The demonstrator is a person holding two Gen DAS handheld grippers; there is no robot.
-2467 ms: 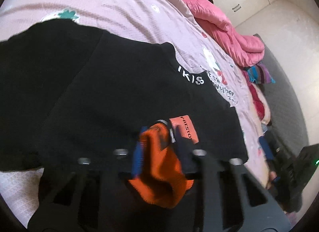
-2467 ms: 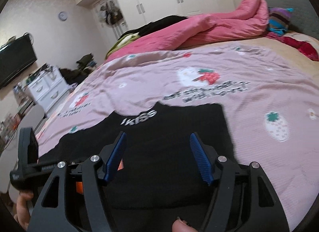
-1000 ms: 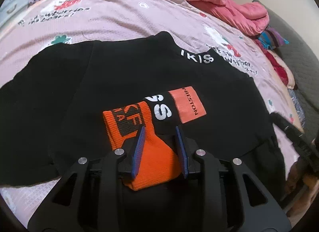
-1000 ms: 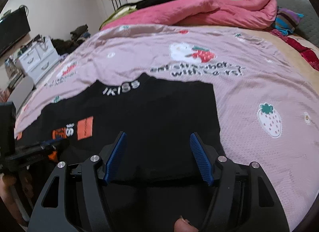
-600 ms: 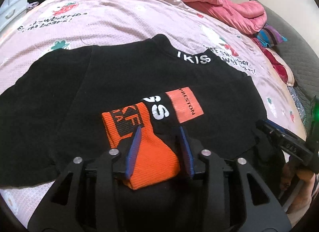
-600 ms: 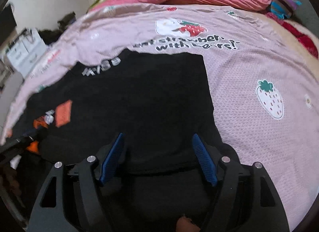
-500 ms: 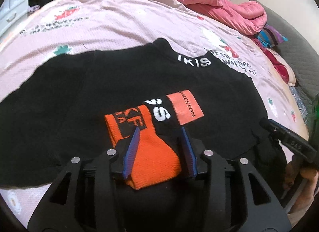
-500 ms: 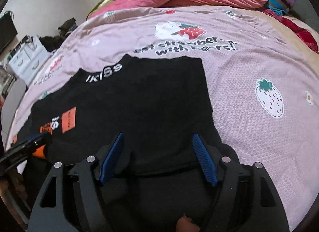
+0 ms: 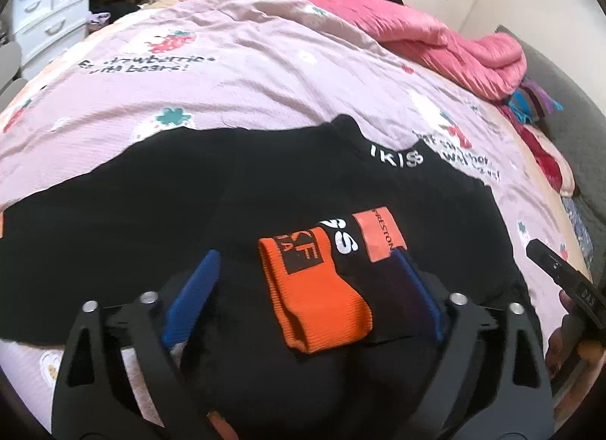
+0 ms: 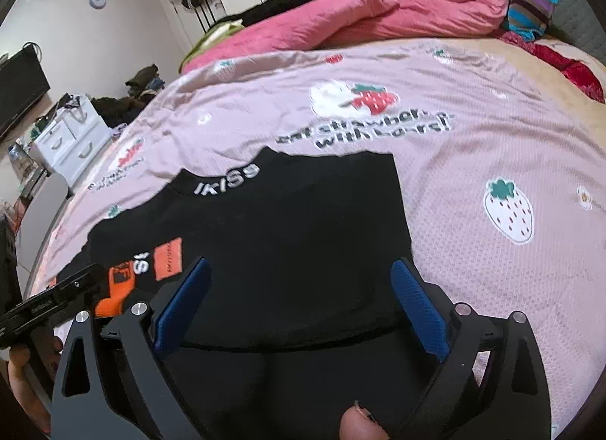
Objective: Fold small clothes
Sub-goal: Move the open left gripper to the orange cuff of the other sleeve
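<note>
Two handheld grippers are shown above a black shirt point(image 9: 159, 205) spread flat on a pink strawberry-print bedsheet point(image 9: 235, 72), its white-lettered collar point(image 9: 395, 156) pointing toward the rolled pink duvet point(image 9: 435, 38) at the far side. On the left gripper point(image 9: 306, 288), the blue pads point(image 9: 191, 298) are spread wide and are opening at this moment; a second ago they were pinched against the orange cuff point(image 9: 314, 300) of the sleeve, which is now released and lies folded across the shirt's front, between the pads but untouched by them. Beside the cuff, the sleeve's orange patch point(image 9: 378, 235) and white lettering are seen lying face up. Compared with two and a half seconds ago, when the cuff hung bunched in the closed jaws, the sleeve is now laid flat on the shirt. On the right gripper point(image 10: 299, 300), the jaws are likewise opening and stand wide apart over the lower right part of the shirt, nothing being gripped; the hem fold point(image 10: 303, 341) is seen lying just ahead of the fingers, as it did half a second ago. In the right wrist view, the left gripper's body and the hand point(image 10: 22, 375) holding it are visible at the left edge, beside the orange cuff. A white drawer unit point(image 10: 72, 137) stands beyond the bed.
</note>
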